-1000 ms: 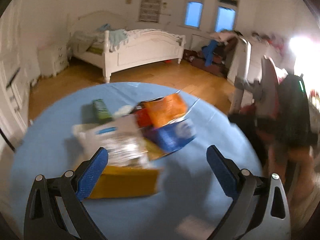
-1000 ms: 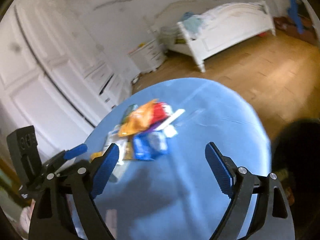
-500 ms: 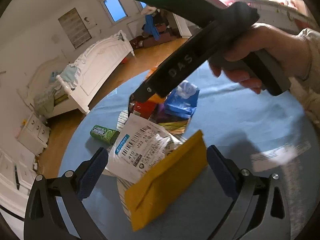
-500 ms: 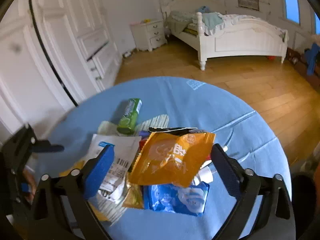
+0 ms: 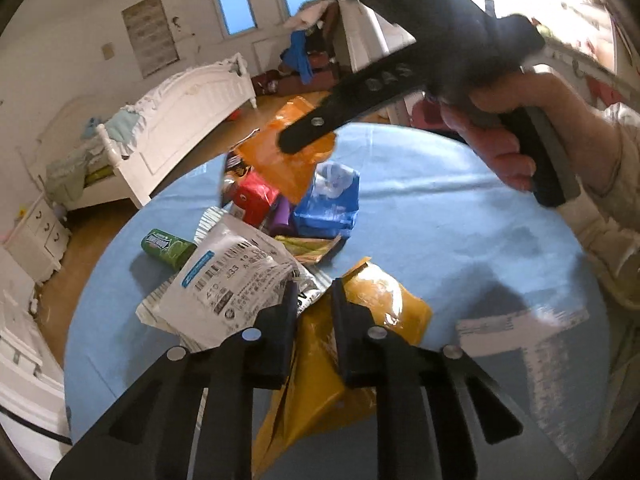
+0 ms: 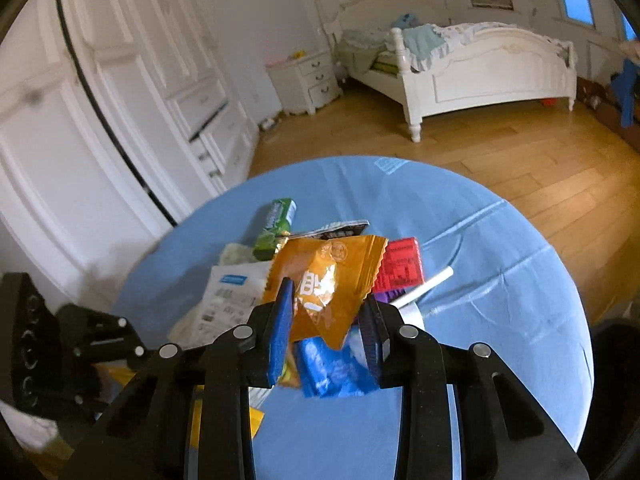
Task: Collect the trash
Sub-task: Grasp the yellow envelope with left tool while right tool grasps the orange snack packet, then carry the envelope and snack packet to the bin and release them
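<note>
A heap of wrappers lies on the round blue table [image 5: 440, 220]. My left gripper [image 5: 314, 291] is closing, and its pads pinch the yellow packet [image 5: 320, 344] at the near edge of the heap. Beside it lie a white barcode packet [image 5: 236, 276], a green tube [image 5: 166, 246], a red packet [image 5: 252, 196] and a blue packet [image 5: 328, 208]. My right gripper [image 6: 328, 300] is also closing, its pads pressing the orange wrapper [image 6: 324, 280], which hangs tilted above the heap. A hand [image 5: 500, 128] holds that gripper over the table's far side.
A white paper slip [image 5: 512, 328] lies on the table to the right. A white stick [image 6: 428, 286] pokes out of the heap. Beyond the table are wood floor, a white bed [image 6: 480, 72], a nightstand [image 6: 308, 80] and white wardrobe doors [image 6: 120, 100].
Both grippers went from wide open to nearly closed. The left now pinches the yellow packet; the right closed on the orange wrapper and raised it. The left view has rolled.
</note>
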Demonstrator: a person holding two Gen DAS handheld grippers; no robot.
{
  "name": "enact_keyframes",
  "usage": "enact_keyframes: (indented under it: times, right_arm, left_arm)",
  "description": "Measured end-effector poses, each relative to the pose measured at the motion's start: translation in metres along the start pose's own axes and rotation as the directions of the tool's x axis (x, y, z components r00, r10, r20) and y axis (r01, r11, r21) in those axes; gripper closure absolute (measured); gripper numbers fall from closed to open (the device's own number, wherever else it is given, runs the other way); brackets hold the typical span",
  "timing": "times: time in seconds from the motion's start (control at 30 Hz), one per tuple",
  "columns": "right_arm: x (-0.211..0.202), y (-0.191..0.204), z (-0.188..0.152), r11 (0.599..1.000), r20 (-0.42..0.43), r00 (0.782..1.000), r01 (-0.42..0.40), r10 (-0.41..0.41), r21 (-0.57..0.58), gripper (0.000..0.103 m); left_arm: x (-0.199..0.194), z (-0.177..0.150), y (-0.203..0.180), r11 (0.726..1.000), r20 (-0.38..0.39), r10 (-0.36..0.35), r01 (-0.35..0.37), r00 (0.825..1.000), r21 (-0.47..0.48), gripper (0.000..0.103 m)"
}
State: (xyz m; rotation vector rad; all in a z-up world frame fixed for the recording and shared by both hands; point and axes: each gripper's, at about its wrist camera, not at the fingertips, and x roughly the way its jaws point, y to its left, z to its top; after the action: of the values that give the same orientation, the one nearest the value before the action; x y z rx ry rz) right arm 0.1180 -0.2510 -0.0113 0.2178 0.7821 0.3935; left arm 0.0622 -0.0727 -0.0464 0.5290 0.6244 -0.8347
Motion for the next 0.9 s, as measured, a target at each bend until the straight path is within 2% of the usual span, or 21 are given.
enact_keyframes:
  times: [0.17,0.3,0.57,0.7,0.73,0.8,0.9]
  right_arm:
    - [-0.031,-0.015,-0.011,0.997,0.066,0.997,-0.035,0.031,0.063,0.071]
    - [-0.053,-0.032,-0.023,0.992,0.105,0.994,-0.045,0.033,0.117,0.071]
    - [-0.085,-0.079,-0.050,0.979,0.136,0.991,-0.045,0.017,0.201,0.071]
    - [-0.097,-0.094,-0.067,0.980,0.119,0.992,0.018,-0.043,0.199,0.071]
    - [-0.096,-0.099,-0.071,0.979,0.094,0.994,0.035,-0.054,0.200,0.071]
    - [-0.086,-0.106,-0.079,0.982,-0.029,0.999,0.044,-0.039,0.185,0.071]
    - [-0.090,-0.115,-0.092,0.982,-0.066,0.995,0.081,-0.070,0.172,0.071]
  left_arm:
    - [-0.021,0.009,0.006,0.993,0.066,0.004,0.004,0.998,-0.116,0.086]
    - [-0.034,0.023,0.015,0.975,0.125,0.002,0.026,0.992,-0.222,0.086]
    - [-0.025,0.066,0.007,0.953,0.198,-0.015,0.074,0.980,-0.294,0.086]
    - [-0.010,0.089,-0.002,0.938,0.227,-0.044,0.118,0.973,-0.326,0.086]
    - [-0.007,0.093,-0.004,0.936,0.231,-0.045,0.121,0.972,-0.330,0.086]
    - [0.002,0.103,-0.011,0.934,0.234,-0.049,0.127,0.971,-0.334,0.086]
    - [0.015,0.113,-0.015,0.927,0.230,-0.062,0.142,0.971,-0.348,0.086]
